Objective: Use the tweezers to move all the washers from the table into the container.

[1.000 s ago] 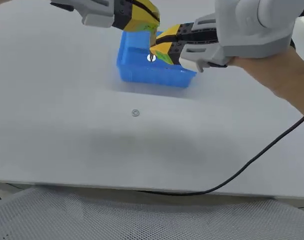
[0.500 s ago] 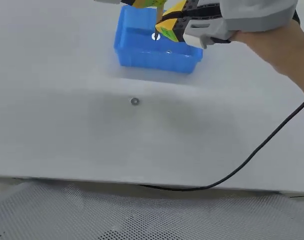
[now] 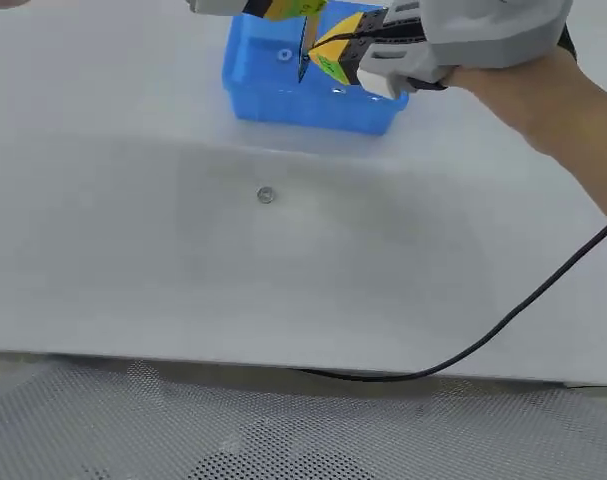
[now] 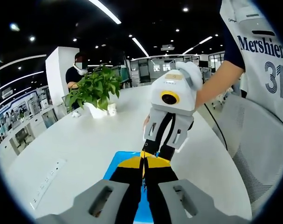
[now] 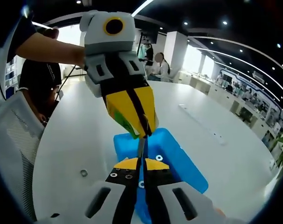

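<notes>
The blue container stands at the far middle of the white table. One washer lies inside it. Another washer lies on the table in front of it, also seen as the washer at the left of the right gripper view. Thin tweezers point down into the container, tip bare. My right gripper comes in from the right and is shut on the tweezers. My left gripper reaches from the top and is shut on their upper end, jaws together.
A black cable runs from the right across the table's near right part to its front edge. A perforated grey surface lies below that edge. A potted plant stands far back on the table.
The washer that hung at the tweezers' tip is gone from it, and a washer now lies in the container. The head camera has tilted, shifting the whole picture upward.
</notes>
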Demonstrator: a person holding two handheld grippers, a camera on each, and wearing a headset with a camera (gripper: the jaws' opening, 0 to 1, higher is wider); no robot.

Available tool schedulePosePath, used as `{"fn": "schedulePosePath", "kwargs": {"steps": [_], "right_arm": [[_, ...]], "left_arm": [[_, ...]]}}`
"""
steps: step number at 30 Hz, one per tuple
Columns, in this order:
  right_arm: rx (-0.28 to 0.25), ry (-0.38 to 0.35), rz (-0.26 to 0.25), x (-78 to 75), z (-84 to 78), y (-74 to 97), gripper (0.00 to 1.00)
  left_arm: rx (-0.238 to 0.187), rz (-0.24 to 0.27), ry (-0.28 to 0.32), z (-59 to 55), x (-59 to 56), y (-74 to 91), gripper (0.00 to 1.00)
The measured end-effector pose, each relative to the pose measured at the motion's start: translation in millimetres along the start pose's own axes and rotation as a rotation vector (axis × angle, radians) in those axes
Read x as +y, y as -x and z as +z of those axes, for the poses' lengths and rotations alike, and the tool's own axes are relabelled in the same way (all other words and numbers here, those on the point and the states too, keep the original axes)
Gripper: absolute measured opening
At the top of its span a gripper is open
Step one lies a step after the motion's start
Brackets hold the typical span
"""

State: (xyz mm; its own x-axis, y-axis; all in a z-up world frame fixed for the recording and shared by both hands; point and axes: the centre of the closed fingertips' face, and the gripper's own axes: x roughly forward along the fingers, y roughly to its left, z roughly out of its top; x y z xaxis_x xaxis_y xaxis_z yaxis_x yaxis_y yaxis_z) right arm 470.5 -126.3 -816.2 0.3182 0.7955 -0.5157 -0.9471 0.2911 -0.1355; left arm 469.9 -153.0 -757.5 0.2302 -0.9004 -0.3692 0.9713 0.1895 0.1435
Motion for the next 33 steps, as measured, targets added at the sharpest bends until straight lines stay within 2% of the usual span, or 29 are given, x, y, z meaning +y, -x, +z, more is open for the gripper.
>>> {"fn": "schedulePosePath", "kwargs": {"steps": [6,8,10,14,16,19,23,27,29,31,33], "right_arm": [[-0.011,-0.016,-0.026,-4.5,0.5,5.4,0.09],[-0.029,-0.03,-0.055,-8.8,6.5,11.0,0.12],[-0.051,-0.046,-0.063,-11.3,13.4,16.7,0.13],[-0.062,-0.025,-0.08,-12.1,22.0,27.7,0.12],[-0.07,-0.021,-0.076,-7.2,26.1,32.4,0.12],[-0.074,-0.012,-0.064,2.1,29.1,34.3,0.12],[-0.066,0.013,-0.01,25.9,29.0,34.4,0.13],[-0.068,0.009,0.034,49.6,27.8,34.9,0.13],[-0.056,0.003,0.051,60.4,24.2,33.0,0.14],[-0.044,-0.005,0.075,67.9,17.9,30.9,0.14],[-0.025,-0.003,0.098,78.9,12.4,27.9,0.15]], "left_arm": [[-0.006,-0.001,0.0,2.8,-3.2,4.9,0.03],[-0.007,0.002,-0.008,6.0,-5.2,8.9,0.03],[-0.01,0.012,-0.023,11.1,-3.7,15.2,0.03],[-0.036,0.059,-0.05,28.7,1.6,31.3,0.03],[-0.047,0.072,-0.059,36.4,-0.1,38.1,0.03],[-0.053,0.055,-0.066,42.1,-12.6,42.8,0.03],[-0.033,0.036,-0.08,39.7,-34.0,48.5,0.03],[-0.063,0.032,-0.035,40.3,-50.9,54.7,0.03],[-0.047,0.019,-0.015,31.4,-60.9,52.4,0.03],[-0.057,-0.005,0.032,23.9,-74.1,48.6,0.03],[-0.045,-0.017,0.047,13.8,-84.6,44.3,0.03]]}}
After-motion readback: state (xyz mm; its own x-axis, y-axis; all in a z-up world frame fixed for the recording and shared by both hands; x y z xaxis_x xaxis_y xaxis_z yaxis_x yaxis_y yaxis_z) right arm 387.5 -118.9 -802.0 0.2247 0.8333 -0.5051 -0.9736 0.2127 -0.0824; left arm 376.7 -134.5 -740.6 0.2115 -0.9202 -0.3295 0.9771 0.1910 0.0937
